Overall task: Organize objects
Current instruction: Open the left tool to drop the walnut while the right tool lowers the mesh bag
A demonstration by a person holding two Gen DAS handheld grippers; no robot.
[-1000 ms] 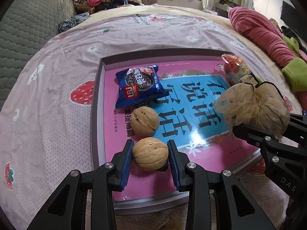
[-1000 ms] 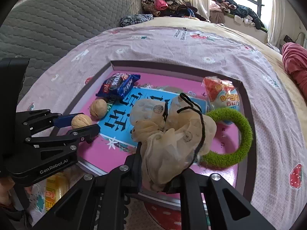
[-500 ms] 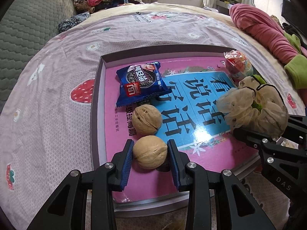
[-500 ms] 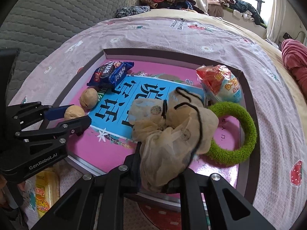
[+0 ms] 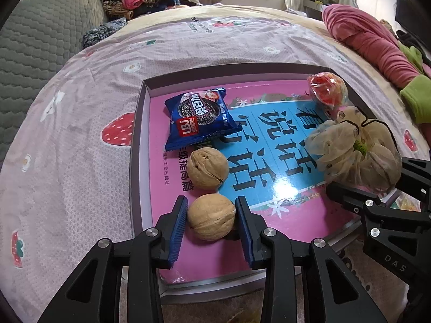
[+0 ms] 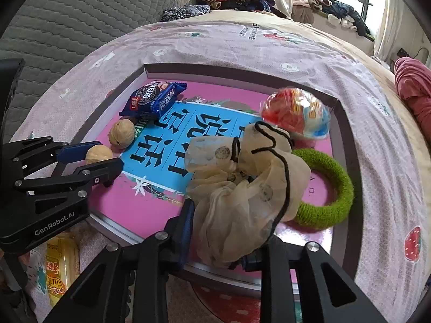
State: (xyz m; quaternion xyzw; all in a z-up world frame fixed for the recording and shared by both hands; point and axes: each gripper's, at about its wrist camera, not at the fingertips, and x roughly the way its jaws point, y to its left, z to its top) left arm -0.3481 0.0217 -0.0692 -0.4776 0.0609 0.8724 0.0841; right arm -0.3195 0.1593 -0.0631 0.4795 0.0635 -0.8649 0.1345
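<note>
Left gripper (image 5: 211,219) clamps a walnut (image 5: 211,220) just short of a second walnut (image 5: 208,167), as the right gripper (image 6: 219,238) pinches a cream organza scrunchie (image 6: 247,185) over the pink tray (image 6: 340,123)

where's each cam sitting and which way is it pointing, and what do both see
Left wrist view: on the left hand-held gripper, looking forward along its fingers at the walnut between them in the tray; the right hand-held gripper shows at right.
Right wrist view: on the right hand-held gripper, looking over its cream scrunchie into the tray; the left one shows at left.
Shared: tray, both walnuts, blue cookie packet, scrunchie.
</note>
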